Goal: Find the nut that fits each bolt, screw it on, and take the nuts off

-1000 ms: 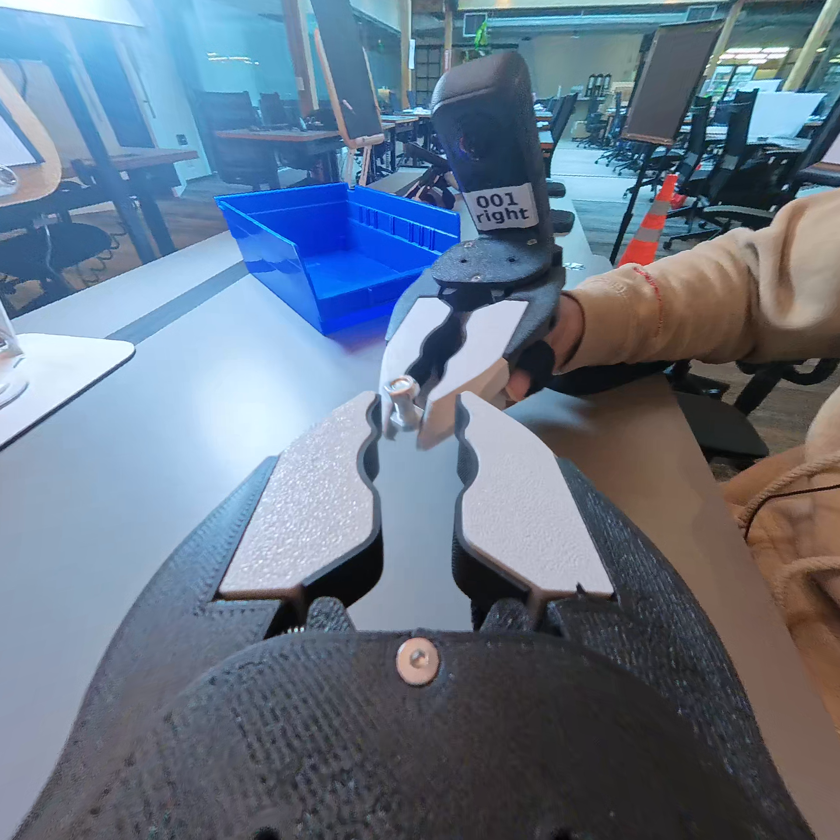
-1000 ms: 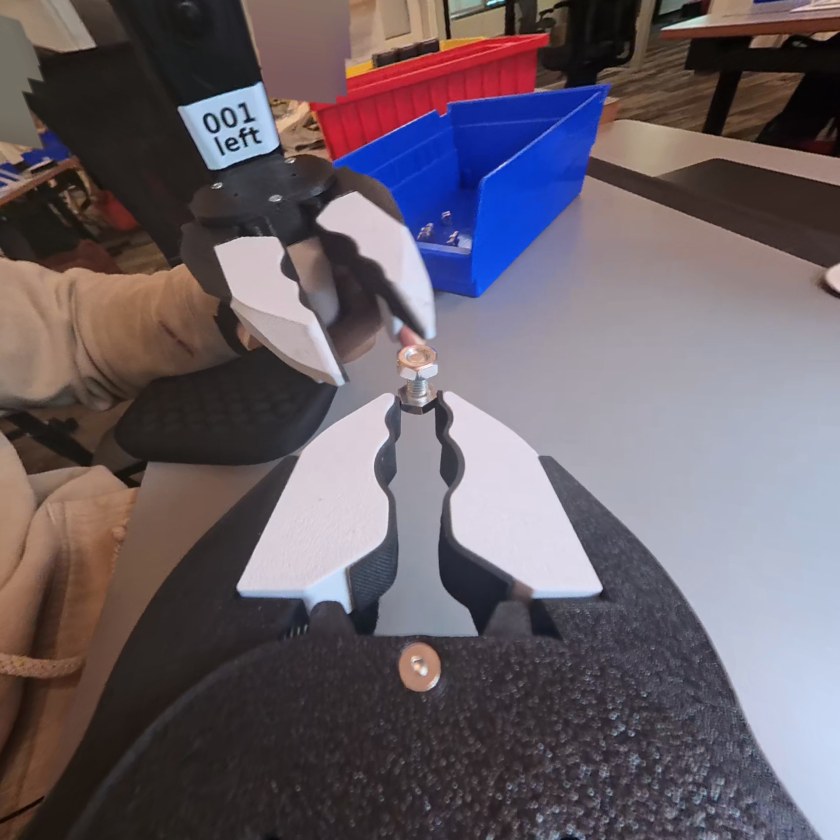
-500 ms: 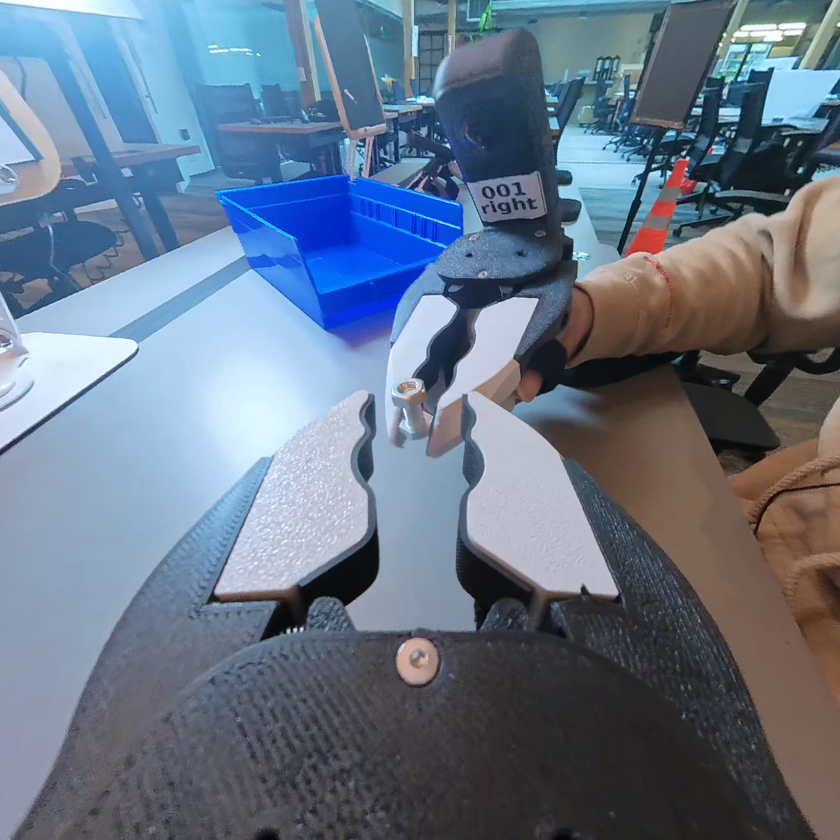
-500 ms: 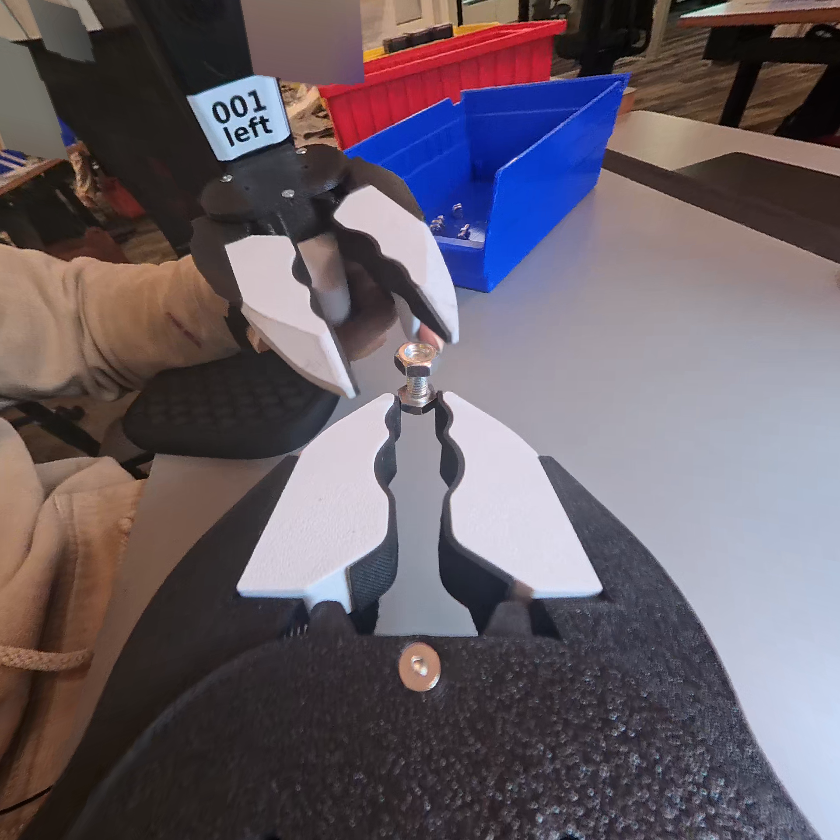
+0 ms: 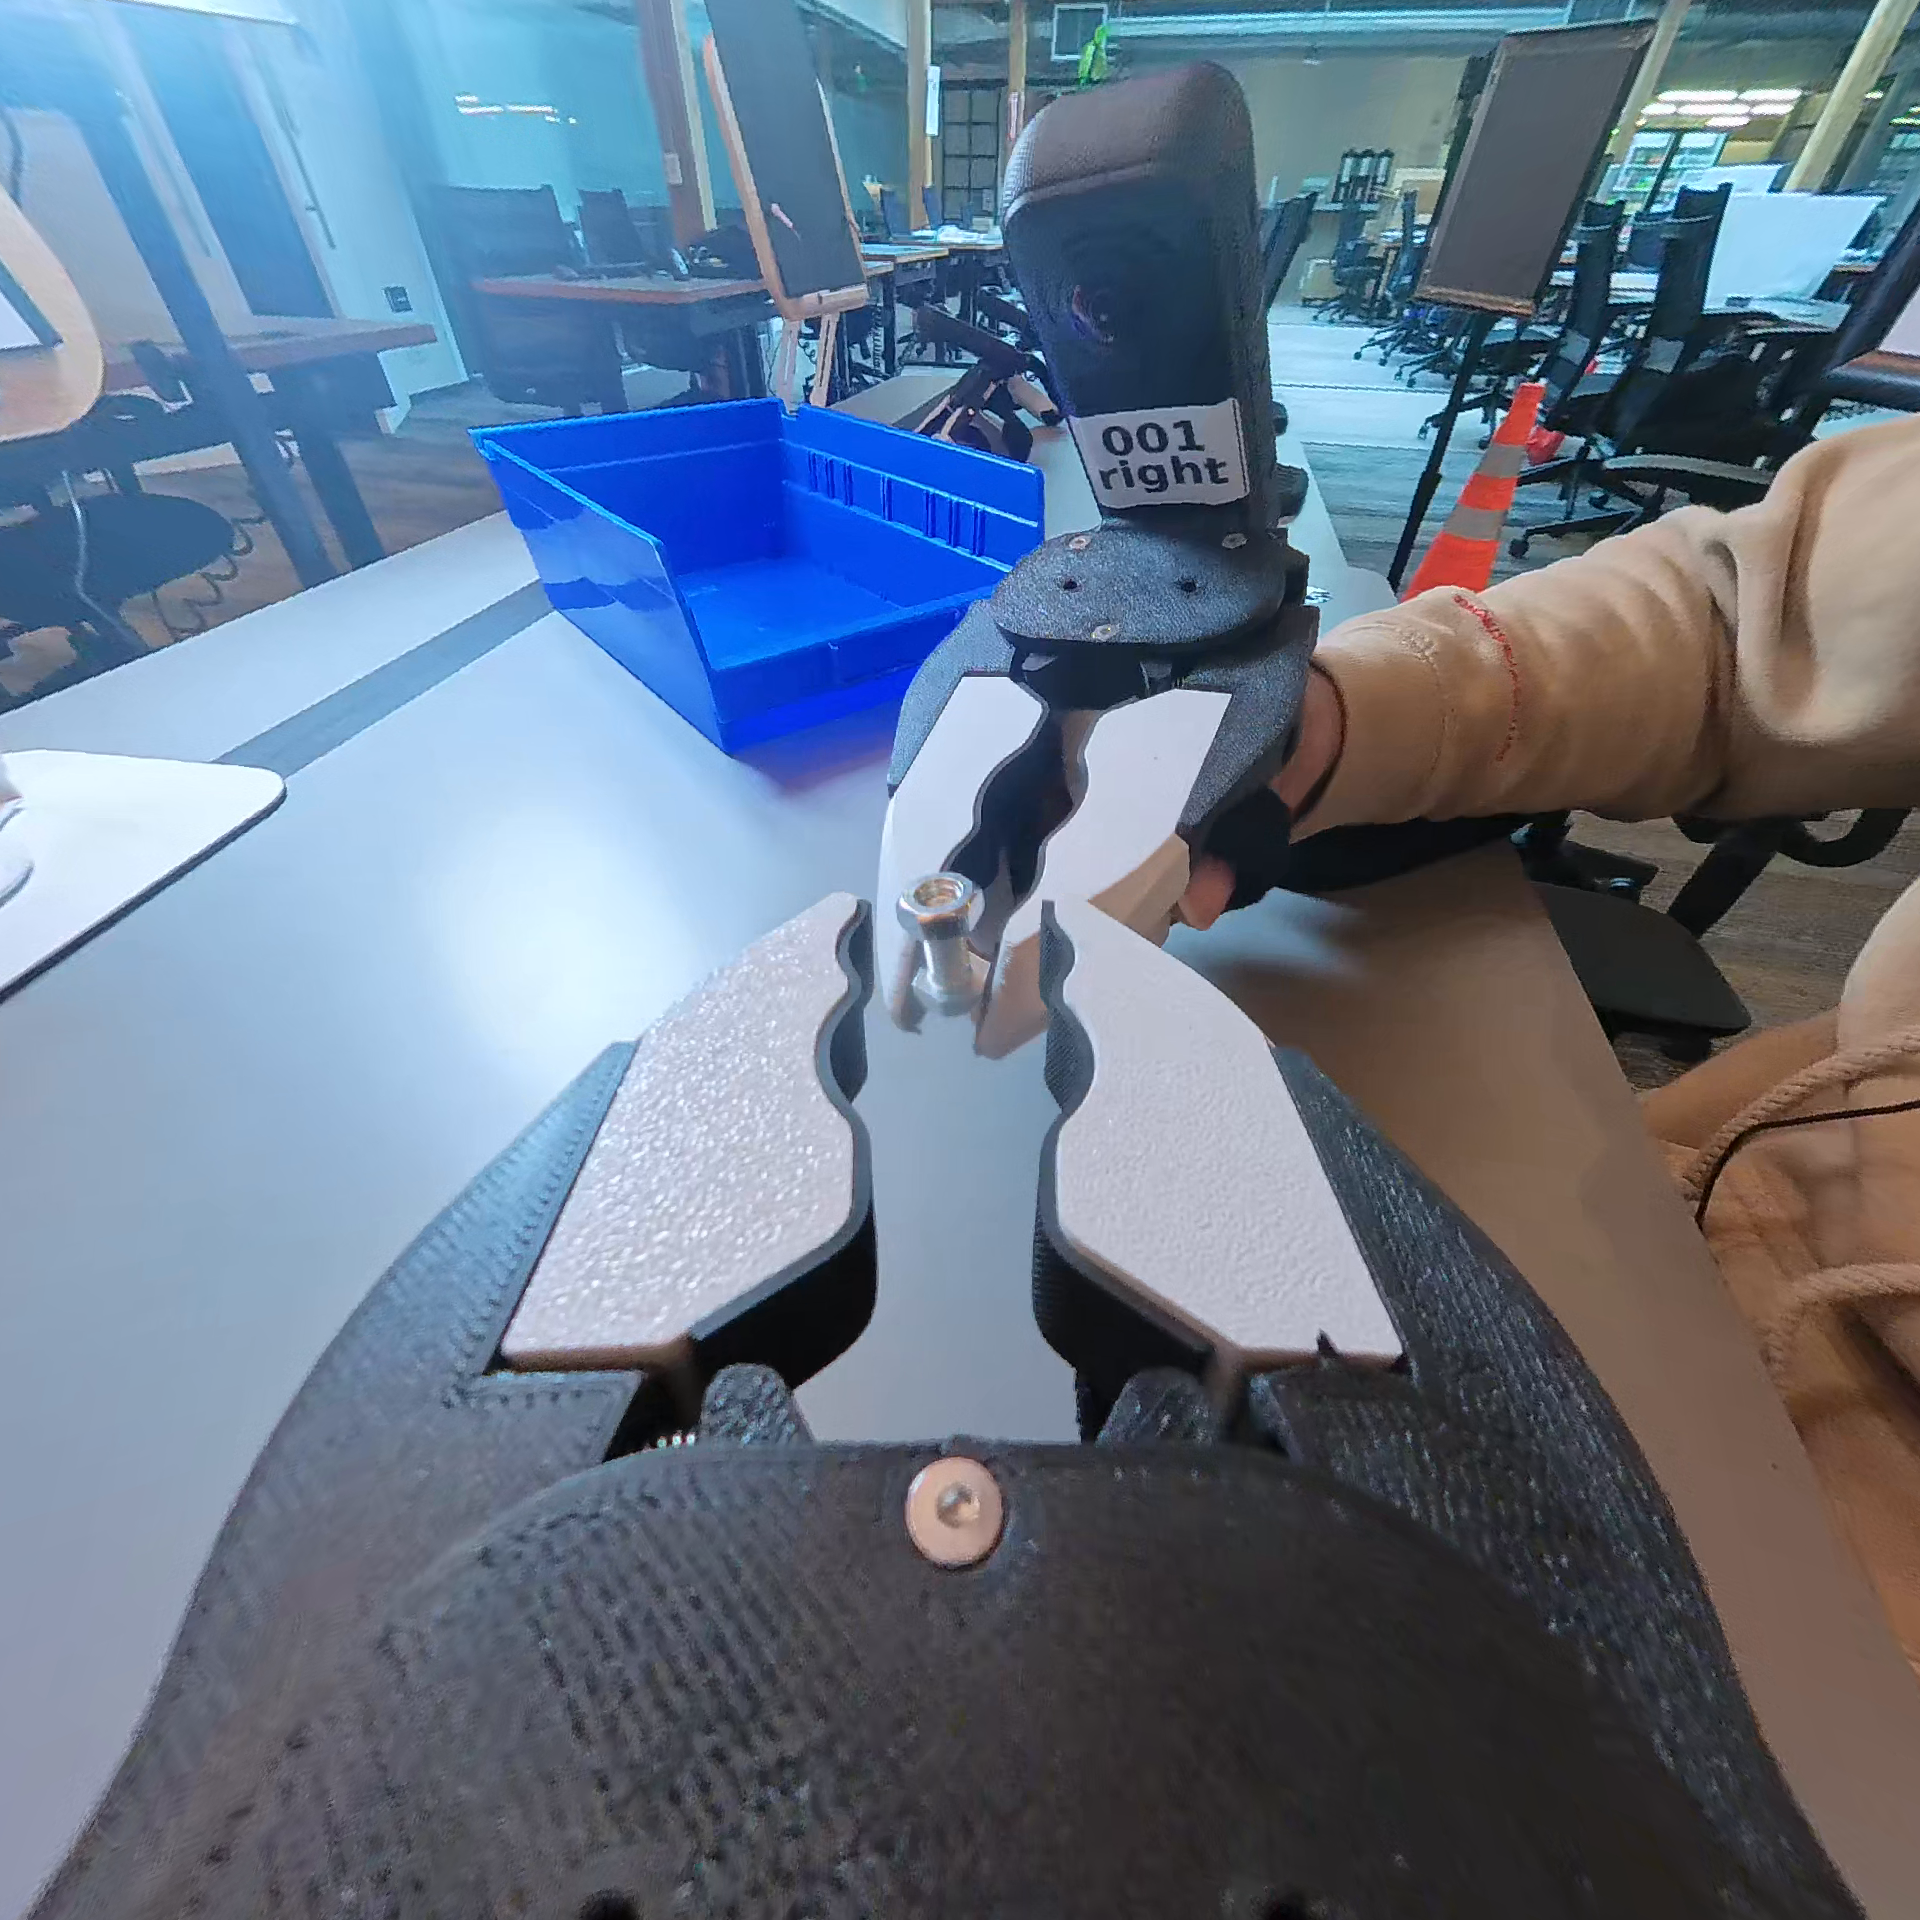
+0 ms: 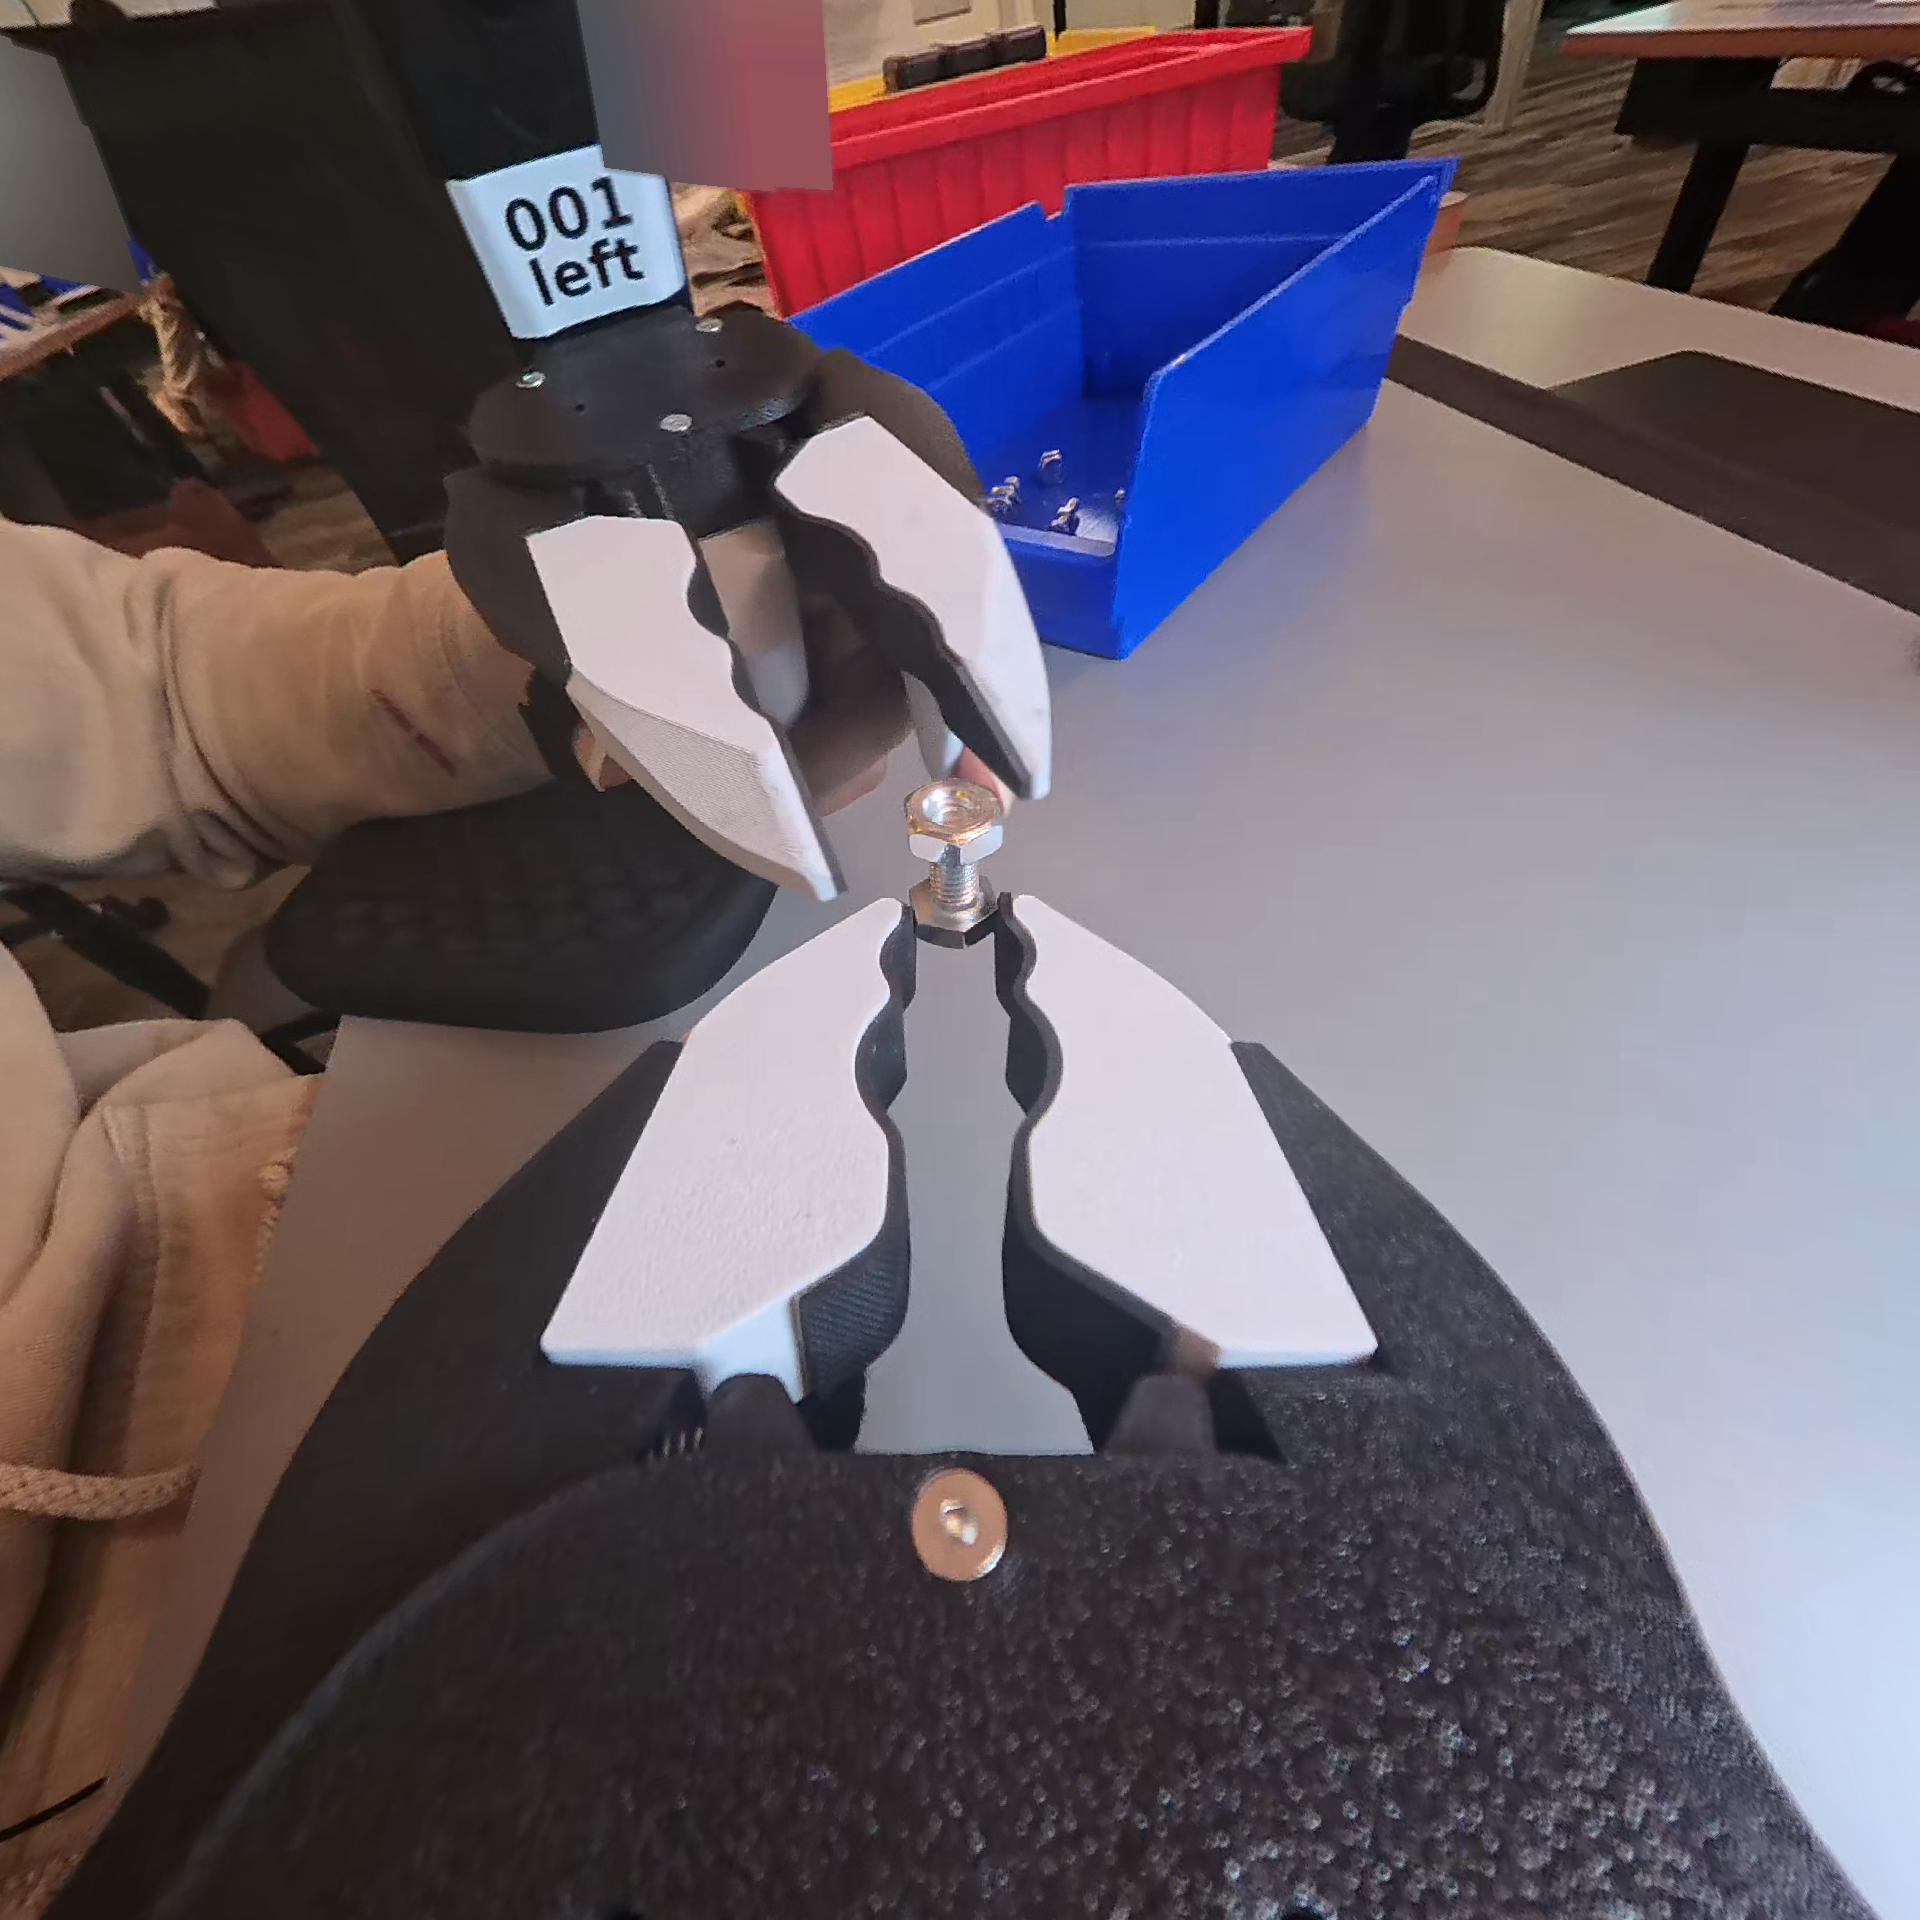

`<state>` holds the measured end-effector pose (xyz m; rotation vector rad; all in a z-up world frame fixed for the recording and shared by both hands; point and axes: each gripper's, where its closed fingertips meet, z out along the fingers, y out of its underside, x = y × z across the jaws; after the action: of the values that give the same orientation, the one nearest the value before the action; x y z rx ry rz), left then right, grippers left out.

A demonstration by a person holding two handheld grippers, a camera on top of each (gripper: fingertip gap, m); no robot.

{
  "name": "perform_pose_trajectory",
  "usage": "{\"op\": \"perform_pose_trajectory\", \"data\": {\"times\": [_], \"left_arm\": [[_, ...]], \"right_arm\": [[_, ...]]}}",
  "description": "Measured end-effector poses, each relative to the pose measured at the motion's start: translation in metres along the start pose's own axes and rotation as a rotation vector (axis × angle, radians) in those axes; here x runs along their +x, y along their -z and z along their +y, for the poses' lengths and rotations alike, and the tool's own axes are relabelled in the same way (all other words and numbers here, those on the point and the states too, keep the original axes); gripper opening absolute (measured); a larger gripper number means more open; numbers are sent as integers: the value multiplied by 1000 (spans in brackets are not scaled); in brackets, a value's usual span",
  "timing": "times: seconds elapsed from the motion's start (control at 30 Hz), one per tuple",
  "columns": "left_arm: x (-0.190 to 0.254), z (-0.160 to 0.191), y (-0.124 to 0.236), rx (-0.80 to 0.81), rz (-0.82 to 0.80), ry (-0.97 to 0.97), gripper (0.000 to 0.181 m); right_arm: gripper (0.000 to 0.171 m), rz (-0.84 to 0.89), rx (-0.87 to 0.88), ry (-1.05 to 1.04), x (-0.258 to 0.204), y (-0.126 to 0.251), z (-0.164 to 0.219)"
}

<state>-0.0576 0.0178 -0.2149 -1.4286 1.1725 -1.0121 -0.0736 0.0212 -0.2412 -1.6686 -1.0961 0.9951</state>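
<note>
In the left wrist view we see our left tool point(image 5: 954, 914) spread, nothing between its fingers, just short of the bolt point(image 5: 940, 954), which stands between the right tool's tips above the grey tabletop point(image 5: 416, 935).

In the right wrist view our right tool point(image 6: 954, 906) pinches the bolt's point(image 6: 951, 878) head, the nut point(image 6: 950, 812) sitting atop its thread; a blue bin point(image 6: 1247, 436) lies beyond.

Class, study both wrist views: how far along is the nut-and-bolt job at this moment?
Done: a nut sits on the tip of the bolt. In hand: the right gripper clamps the bolt's head, while the open left gripper flanks the nut. Left: removing this nut; more hardware lies in the blue bin.
</note>
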Motion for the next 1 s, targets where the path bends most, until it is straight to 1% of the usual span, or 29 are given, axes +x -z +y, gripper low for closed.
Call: {"op": "perform_pose_trajectory", "data": {"times": [0.07, 0.17, 0.23, 0.3, 0.37, 0.5, 0.57, 0.67, 0.8, 0.9, 1.0], "left_arm": [[2, 1, -1, -1, 9, 1, 30], [5, 0, 0, -5, 27, -8, 28], [7, -4, 4, 7, 50, -3, 14], [7, -7, 6, 20, 57, 13, 10], [4, -7, 6, 21, 36, 2, 11], [-2, -3, 3, 15, -3, 5, 24], [0, 0, 1, -1, 10, 4, 26], [4, 2, -1, -13, 32, -3, 23], [3, 1, 1, -10, 24, -4, 23], [2, -2, 5, 3, 30, 1, 12], [0, -4, 7, 4, 22, 0, 10]], "right_arm": [[14, -8, -7, 12, -3, -1, 1], [14, 27, -12, -2, 4, 1, 2], [14, 53, 2, -33, 13, 5, 0], [14, 67, 12, -41, 17, 8, -2], [14, 59, 12, -36, 15, 8, -2], [14, 15, -10, -8, 2, 0, 2], [14, -2, -13, 3, -3, -2, 2], [14, -3, -11, 8, -5, -2, 2], [14, 21, -8, -3, 0, 0, 1], [15, 43, 2, -16, 6, 3, 0], [15, 45, 8, -27, 8, 5, -1]]}}
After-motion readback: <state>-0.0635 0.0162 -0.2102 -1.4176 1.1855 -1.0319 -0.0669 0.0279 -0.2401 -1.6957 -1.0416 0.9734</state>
